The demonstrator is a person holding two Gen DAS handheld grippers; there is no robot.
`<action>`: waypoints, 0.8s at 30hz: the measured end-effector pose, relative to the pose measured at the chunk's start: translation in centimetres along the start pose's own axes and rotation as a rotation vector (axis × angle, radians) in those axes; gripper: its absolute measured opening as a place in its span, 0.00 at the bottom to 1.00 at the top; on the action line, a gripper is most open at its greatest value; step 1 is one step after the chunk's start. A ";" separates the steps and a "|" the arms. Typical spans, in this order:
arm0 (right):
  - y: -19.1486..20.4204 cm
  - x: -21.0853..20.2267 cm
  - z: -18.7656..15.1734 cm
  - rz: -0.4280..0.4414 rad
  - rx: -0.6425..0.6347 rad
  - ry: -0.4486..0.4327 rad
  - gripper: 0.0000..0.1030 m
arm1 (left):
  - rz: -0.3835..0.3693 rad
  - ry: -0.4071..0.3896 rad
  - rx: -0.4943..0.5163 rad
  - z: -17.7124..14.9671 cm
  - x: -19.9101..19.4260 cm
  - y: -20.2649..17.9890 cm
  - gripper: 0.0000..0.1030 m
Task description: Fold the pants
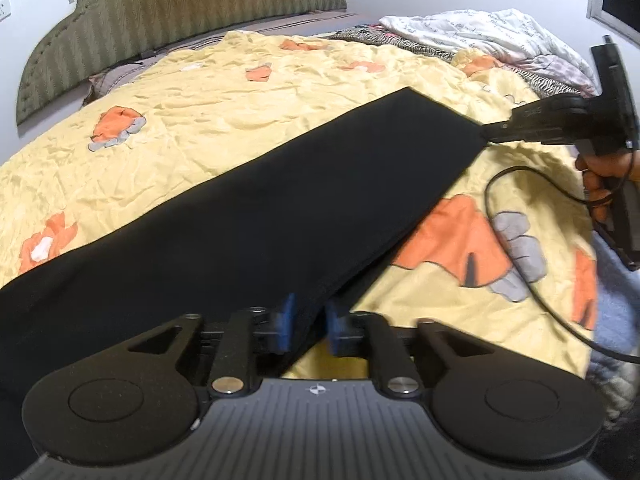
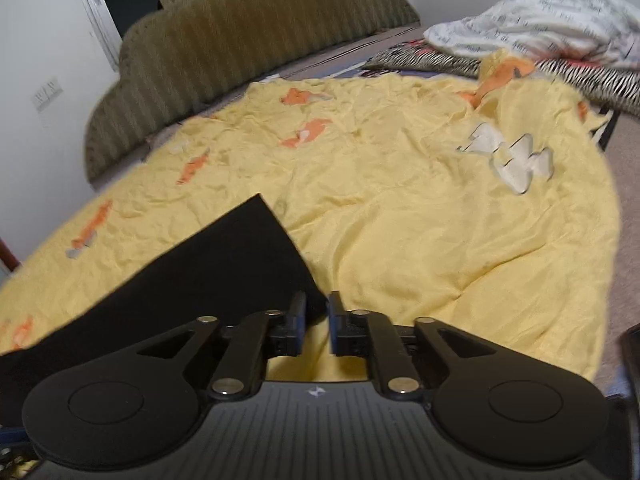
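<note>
Keeping the flat black fabric pants (image 1: 248, 208) taut over the yellow-quilted bed (image 1: 224, 92) matters: left claw (image 1: 308, 320) and right claw (image 2: 317, 320) each pinch an edge.

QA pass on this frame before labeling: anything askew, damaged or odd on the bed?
Nothing damaged. The black pants lie diagonally across the wrinkled yellow bedsheet, gripped by the left gripper and right gripper. Crumpled bedding is piled at a far corner.
</note>
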State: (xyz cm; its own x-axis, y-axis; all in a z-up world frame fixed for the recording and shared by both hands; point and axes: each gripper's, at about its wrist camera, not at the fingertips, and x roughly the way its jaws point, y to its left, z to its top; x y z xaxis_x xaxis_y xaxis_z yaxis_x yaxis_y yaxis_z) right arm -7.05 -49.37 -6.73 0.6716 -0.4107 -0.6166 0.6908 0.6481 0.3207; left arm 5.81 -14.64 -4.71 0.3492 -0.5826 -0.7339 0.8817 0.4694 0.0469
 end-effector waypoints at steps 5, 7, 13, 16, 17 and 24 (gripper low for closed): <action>3.5 -3.8 0.6 -0.140 -0.092 -0.212 0.17 | -0.022 -0.060 0.001 -0.1 -2.7 -0.3 0.65; 7.1 -4.2 1.0 -0.030 -0.220 -0.213 0.17 | 0.005 -0.077 -0.030 -0.3 -4.1 0.7 0.70; 22.8 -0.6 -1.8 0.476 -0.649 0.018 0.17 | 0.273 -0.059 -0.258 -3.1 -8.3 7.7 0.75; 31.0 1.6 -5.1 0.630 -0.858 0.129 0.17 | 0.440 0.014 -0.335 -5.3 -9.4 11.1 0.75; 33.4 2.3 -6.5 0.669 -0.926 0.172 0.17 | 0.474 0.037 -0.356 -6.0 -9.6 12.1 0.75; 41.6 7.7 -9.7 0.661 -1.046 0.294 0.18 | 0.465 0.140 -0.426 -9.4 -9.8 15.5 0.77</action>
State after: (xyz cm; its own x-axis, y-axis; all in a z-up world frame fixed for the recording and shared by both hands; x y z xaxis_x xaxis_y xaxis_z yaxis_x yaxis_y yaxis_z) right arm 24.24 -19.37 -5.07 0.6292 0.2532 -0.7349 -0.3819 0.9242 -0.0085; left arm 13.05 4.54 -3.17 0.5946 -0.1759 -0.7845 0.4345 0.8913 0.1294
